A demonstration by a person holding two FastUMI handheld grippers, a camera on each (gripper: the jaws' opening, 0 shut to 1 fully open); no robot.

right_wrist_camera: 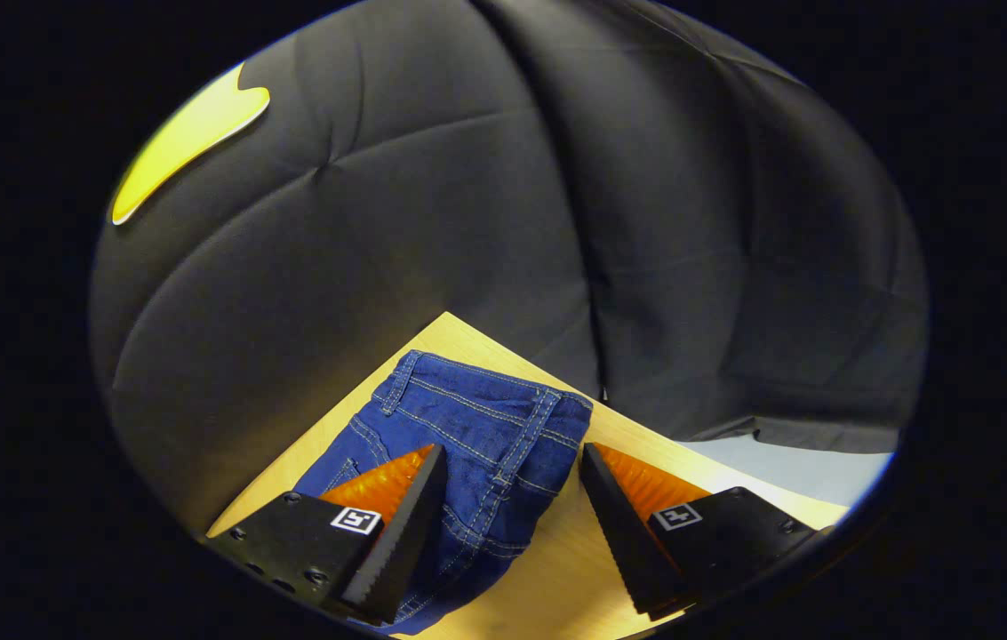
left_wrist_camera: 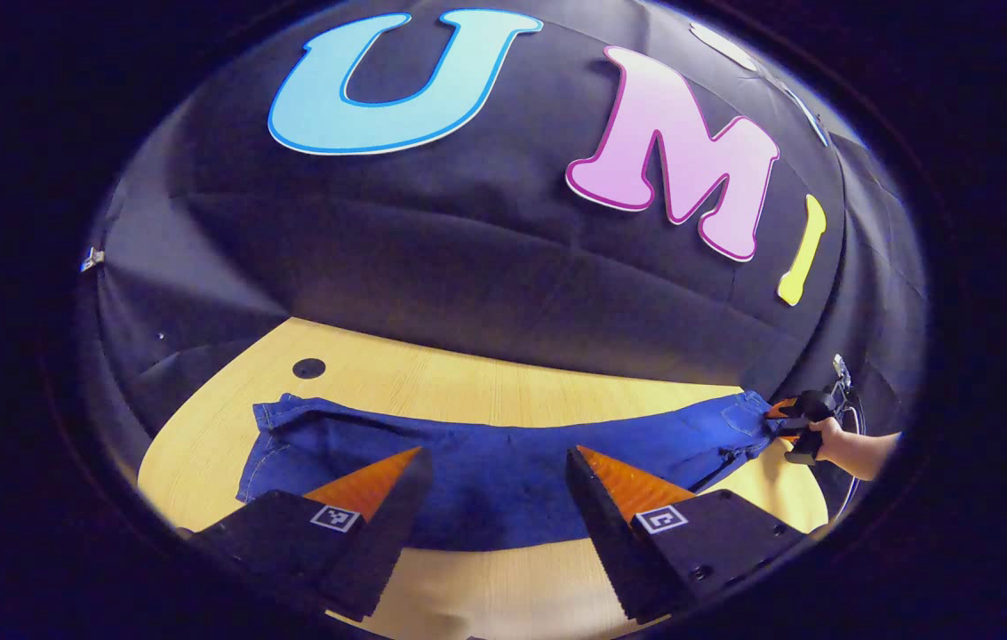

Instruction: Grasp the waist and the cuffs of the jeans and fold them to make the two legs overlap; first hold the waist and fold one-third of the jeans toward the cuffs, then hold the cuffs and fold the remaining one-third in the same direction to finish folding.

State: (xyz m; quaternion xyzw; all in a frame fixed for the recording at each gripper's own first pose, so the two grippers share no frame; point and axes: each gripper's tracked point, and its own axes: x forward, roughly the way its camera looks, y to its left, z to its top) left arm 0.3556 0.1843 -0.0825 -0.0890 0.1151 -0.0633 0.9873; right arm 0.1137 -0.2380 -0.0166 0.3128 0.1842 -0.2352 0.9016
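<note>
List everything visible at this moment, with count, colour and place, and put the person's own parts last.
blue denim jeans: one, blue, laid out lengthwise across the table, waist end between the right gripper's open fingers
light wooden table: one, pale yellow wood, under the jeans
small round black hole: one, black, in the tabletop beyond the jeans
left gripper: one, open, above the middle of the jeans
right gripper: one, open, at the waist
hand: one, holding the right gripper
</note>
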